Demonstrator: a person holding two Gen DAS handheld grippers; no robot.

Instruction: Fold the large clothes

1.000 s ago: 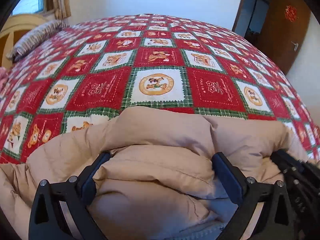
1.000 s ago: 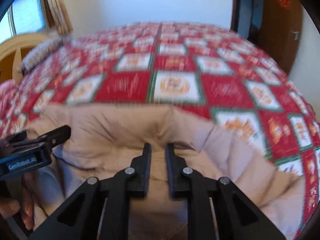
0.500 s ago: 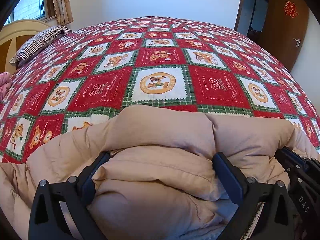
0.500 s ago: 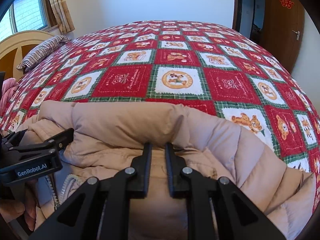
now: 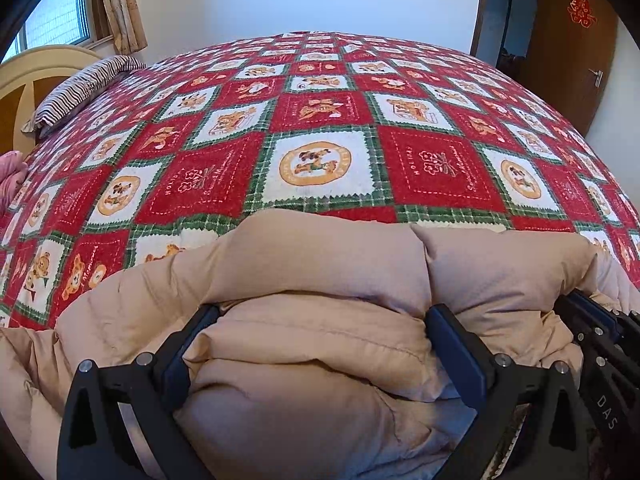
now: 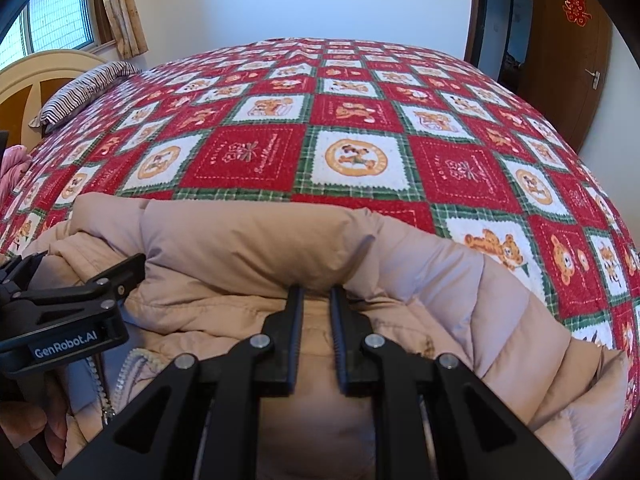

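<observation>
Now both views are sharp and steady where the right wrist view was smeared a second ago — the carry has ended, and the beige puffer jacket (image 5: 320, 264) rests bunched at the near edge of the red patchwork bedspread (image 5: 320, 128). My left gripper (image 5: 320, 320) has its jaws spread wide around a thick padded roll of the jacket, while my right gripper (image 6: 316, 300) is nearly closed with jacket fabric pinched between the pads. Judged from this — no fold is laid yet, so spreading the jacket flat comes next.
</observation>
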